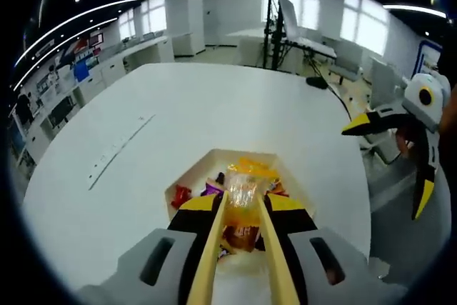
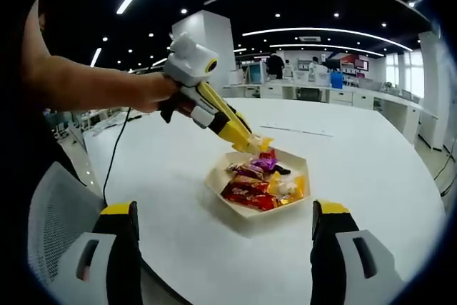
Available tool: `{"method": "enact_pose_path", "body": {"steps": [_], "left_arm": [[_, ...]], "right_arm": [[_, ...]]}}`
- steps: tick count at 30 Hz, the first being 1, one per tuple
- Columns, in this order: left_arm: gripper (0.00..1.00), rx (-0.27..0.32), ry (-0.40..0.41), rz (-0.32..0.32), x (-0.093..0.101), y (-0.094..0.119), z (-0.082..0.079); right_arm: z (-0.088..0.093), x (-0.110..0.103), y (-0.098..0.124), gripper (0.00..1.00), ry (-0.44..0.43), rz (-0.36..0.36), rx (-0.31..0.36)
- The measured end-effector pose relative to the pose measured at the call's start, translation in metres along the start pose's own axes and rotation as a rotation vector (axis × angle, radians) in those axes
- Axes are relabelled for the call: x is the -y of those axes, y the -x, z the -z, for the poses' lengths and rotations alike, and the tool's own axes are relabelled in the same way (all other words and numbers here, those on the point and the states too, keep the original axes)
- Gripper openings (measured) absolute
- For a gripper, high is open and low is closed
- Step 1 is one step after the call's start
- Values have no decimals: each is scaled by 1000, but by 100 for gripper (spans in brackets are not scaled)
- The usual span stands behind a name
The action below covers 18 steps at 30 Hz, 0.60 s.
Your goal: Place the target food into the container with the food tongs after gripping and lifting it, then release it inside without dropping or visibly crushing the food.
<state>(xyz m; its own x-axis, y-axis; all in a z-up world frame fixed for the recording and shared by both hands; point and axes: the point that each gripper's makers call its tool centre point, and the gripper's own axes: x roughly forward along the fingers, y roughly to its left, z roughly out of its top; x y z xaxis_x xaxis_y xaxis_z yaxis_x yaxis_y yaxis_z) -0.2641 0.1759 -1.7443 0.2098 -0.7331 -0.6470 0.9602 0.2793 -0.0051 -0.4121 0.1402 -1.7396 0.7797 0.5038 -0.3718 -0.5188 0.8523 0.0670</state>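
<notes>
In the left gripper view we hold the left gripper [image 1: 243, 244] over the white table [image 1: 178, 126], its yellow food tongs [image 1: 239, 248] running forward between the jaws. The tongs are pressed together on a clear packet of orange snack [image 1: 243, 189], which hangs just above the hexagonal container [image 1: 187, 176] already holding several wrapped sweets. We judge that this packet is the target food, lifted and held directly over the container so a release would drop it among the others. At the right edge of that view the right gripper [image 1: 410, 130] hangs apart from the table, seemingly kept clear of the work.

In the right gripper view, a hand [image 2: 153, 91] carries the left gripper [image 2: 214, 108] in from the left, angled downward so that the tong tips meet the packet [image 2: 263, 144] at the container's [image 2: 246, 212] far rim. We see the right gripper's 2 jaws spread wide at the bottom, holding nothing. We think lowering a little before easing the tongs would keep the packet from falling.
</notes>
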Motion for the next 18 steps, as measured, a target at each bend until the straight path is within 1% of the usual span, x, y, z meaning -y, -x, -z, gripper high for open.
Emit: {"method": "enact_pose_path", "body": {"steps": [3, 6, 15, 17, 18], "left_arm": [[24, 11, 4, -2, -1, -1, -1], [24, 15, 18, 11, 2, 1, -2], [25, 28, -1, 1, 0, 6, -5], [26, 40, -1, 4, 0, 9, -7], [26, 58, -12, 10, 1, 11, -10]], "right_arm": [[0, 0, 0, 99, 0, 1, 0], [0, 0, 0, 99, -1, 1, 2], [0, 0, 0, 99, 3, 1, 1], [0, 0, 0, 99, 4, 0, 0], [0, -1, 0, 99, 4, 0, 0]]}}
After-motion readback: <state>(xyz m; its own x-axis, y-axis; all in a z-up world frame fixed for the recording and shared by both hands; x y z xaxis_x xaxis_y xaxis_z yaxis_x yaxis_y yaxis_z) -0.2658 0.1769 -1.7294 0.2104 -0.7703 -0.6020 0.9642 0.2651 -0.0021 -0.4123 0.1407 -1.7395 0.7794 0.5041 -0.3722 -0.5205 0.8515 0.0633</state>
